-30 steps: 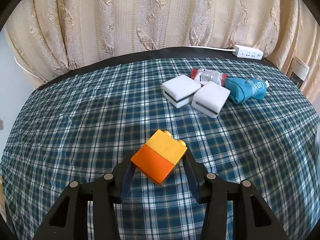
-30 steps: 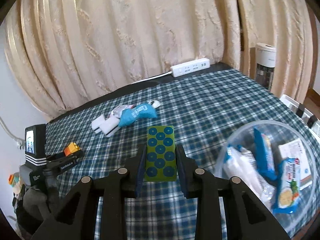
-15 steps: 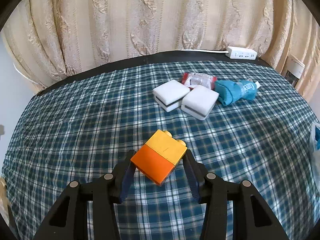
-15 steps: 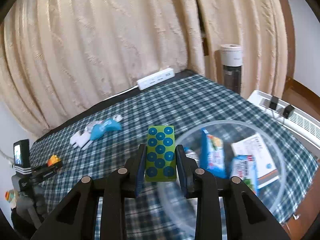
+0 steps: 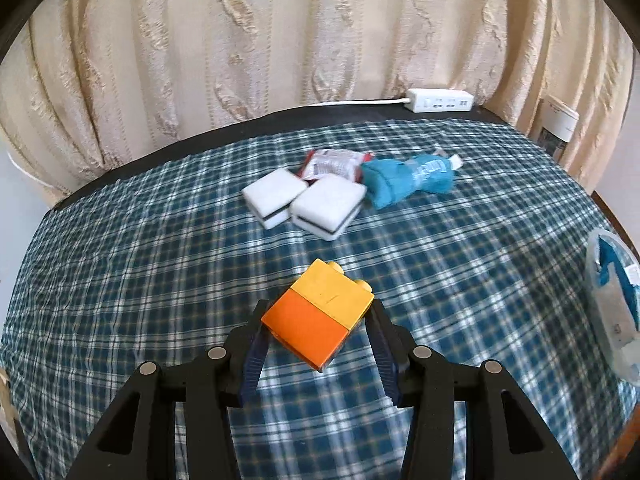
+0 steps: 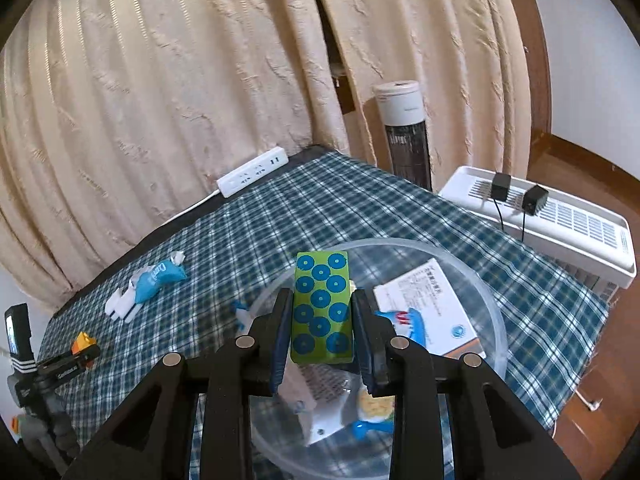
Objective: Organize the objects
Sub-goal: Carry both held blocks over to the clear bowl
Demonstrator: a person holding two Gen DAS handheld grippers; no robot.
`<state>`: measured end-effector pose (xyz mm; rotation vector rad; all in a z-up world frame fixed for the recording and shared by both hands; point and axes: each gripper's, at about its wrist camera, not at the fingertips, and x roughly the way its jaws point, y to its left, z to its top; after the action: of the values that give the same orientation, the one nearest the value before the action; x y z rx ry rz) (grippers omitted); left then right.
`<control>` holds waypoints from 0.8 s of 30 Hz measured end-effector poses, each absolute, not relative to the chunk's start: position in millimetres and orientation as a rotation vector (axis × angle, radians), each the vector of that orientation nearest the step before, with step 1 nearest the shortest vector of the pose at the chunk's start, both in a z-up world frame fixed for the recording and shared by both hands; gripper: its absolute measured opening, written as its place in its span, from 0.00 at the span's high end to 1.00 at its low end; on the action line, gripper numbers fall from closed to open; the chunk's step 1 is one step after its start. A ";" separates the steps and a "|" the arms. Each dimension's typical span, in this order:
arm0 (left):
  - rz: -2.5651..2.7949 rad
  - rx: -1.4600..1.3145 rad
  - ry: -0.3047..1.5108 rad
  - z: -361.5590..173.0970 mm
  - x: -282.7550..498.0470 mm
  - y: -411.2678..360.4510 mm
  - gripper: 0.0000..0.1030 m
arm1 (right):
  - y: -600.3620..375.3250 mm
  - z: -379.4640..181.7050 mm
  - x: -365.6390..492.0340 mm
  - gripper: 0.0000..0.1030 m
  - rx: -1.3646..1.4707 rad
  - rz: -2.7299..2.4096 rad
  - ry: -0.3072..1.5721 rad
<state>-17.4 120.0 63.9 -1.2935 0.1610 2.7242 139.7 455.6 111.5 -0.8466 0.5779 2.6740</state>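
Note:
An orange and yellow toy brick (image 5: 320,314) hangs above the plaid tablecloth, with my left gripper (image 5: 318,334) shut on it. A green box with blue dots (image 6: 322,306) is clamped in my right gripper (image 6: 322,328), which hovers over the clear plastic bowl (image 6: 494,312). The bowl holds a white card box (image 6: 426,308) and several packets. The right wrist view also shows the left gripper (image 6: 78,354) with its brick (image 6: 81,341), far left. On the cloth lie two white blocks (image 5: 304,202), a red packet (image 5: 334,162) and a blue pouch (image 5: 406,178).
A white power strip (image 5: 440,100) lies at the table's far edge before the beige curtain (image 5: 280,40). The bowl's rim (image 5: 600,280) shows at the right of the left wrist view. Beyond the table stand a tower fan (image 6: 404,132) and a white appliance (image 6: 548,220).
My right gripper has swung right with the green box, from open cloth to above the bowl. My left gripper has drawn back and up a little with the brick.

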 end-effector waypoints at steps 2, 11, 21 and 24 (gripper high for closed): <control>2.717 -1.285 0.170 66.3 -15.9 127.1 0.51 | 459.0 109.9 140.8 0.71 -0.846 2.673 0.590; 2.683 -1.249 0.212 74.9 -8.2 156.8 0.51 | 479.2 101.3 140.3 0.71 -0.843 2.662 0.640; 2.638 -1.233 0.245 80.4 -1.1 187.3 0.51 | 493.6 93.3 116.4 0.70 -0.849 2.681 0.718; 2.613 -1.227 0.245 83.2 0.0 196.8 0.51 | 498.5 91.7 117.6 0.70 -0.844 2.672 0.747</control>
<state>0.0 196.8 83.2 -1.2268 0.2449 2.6130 117.6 498.5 91.7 -0.8436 0.7470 2.6716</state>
